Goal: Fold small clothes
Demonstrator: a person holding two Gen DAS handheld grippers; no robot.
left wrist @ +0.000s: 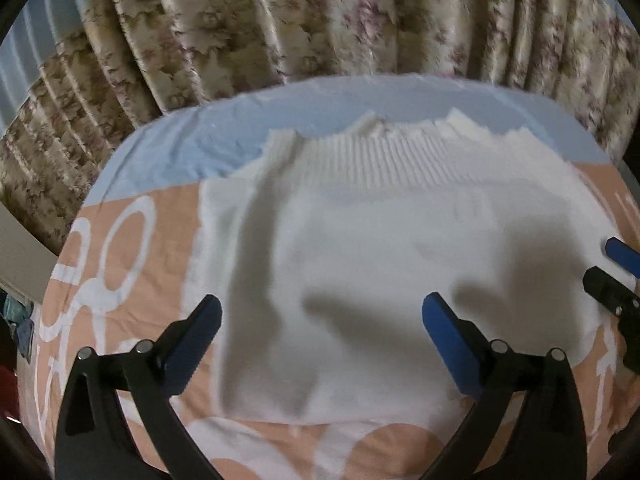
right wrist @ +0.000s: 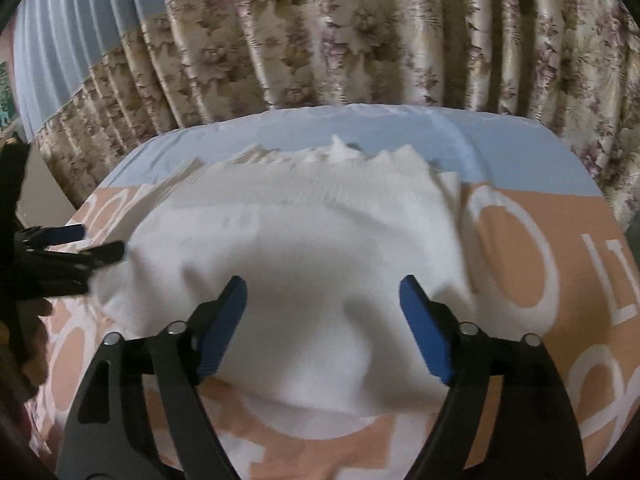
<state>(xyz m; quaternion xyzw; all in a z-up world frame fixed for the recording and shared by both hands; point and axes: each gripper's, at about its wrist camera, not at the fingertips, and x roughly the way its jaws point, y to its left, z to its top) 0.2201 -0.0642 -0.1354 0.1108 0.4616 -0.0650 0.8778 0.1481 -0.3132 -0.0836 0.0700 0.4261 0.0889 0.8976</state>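
Observation:
A small white knitted garment (left wrist: pixel 360 240) lies spread on the bed, its ribbed band at the far side. It also shows in the right wrist view (right wrist: pixel 304 248), rumpled near the front. My left gripper (left wrist: pixel 322 316) is open and empty, its blue pads over the garment's near part. My right gripper (right wrist: pixel 323 296) is open and empty above the garment's near edge. The right gripper's fingers (left wrist: pixel 616 280) show at the right edge of the left wrist view. The left gripper's fingers (right wrist: pixel 72 248) show at the left edge of the right wrist view, at the garment's left edge.
The bed cover (left wrist: pixel 132 280) is peach with white patterns, with a pale blue strip (right wrist: pixel 360 128) at the far side. A flowered curtain (left wrist: pixel 320 20) hangs just behind the bed. A wall and dark clutter lie at the far left.

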